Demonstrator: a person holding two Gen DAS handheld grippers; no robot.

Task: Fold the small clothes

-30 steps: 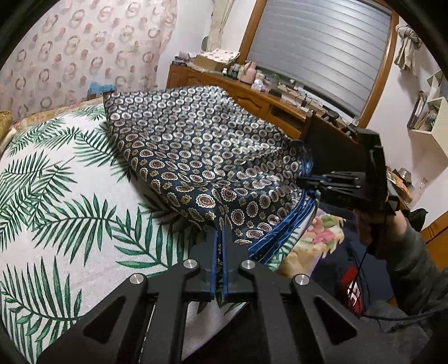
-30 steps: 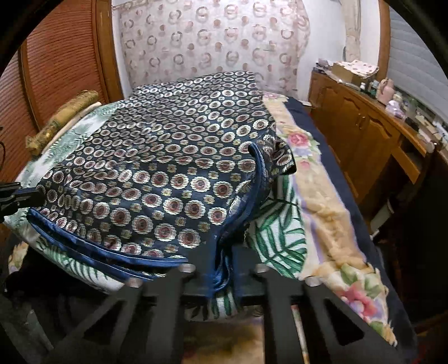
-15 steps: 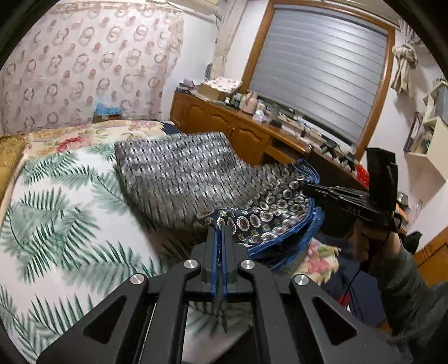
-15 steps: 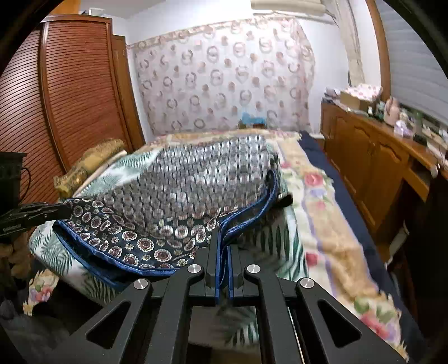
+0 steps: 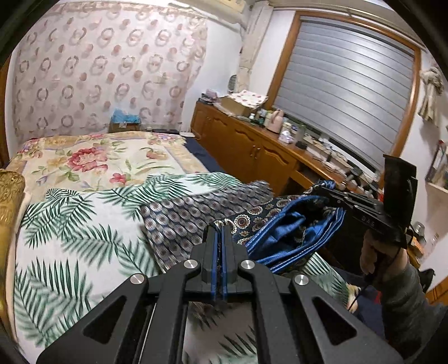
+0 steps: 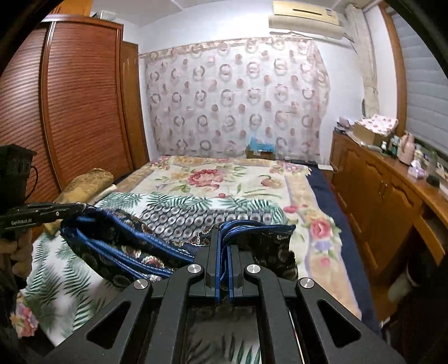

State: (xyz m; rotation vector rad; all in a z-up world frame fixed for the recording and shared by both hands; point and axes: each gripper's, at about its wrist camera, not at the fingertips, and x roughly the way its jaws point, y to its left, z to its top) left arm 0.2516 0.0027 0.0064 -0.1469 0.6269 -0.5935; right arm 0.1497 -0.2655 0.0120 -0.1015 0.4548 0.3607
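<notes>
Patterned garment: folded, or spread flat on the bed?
Neither: the patterned garment hangs bunched between the left gripper and right gripper, both shut on its blue-trimmed edge; its far part trails on the bed.

- A home bedroom: a bed (image 6: 240, 179) with a floral blanket and a palm-leaf sheet (image 5: 72, 240) fills the middle.
- A louvred wooden wardrobe (image 6: 78, 106) stands at the left.
- A ring-patterned curtain (image 6: 238, 103) hangs on the far wall.
- A cluttered wooden sideboard (image 6: 392, 196) runs under a shuttered window (image 5: 347, 98) at the right.
- An air conditioner (image 6: 305, 16) is mounted high.
</notes>
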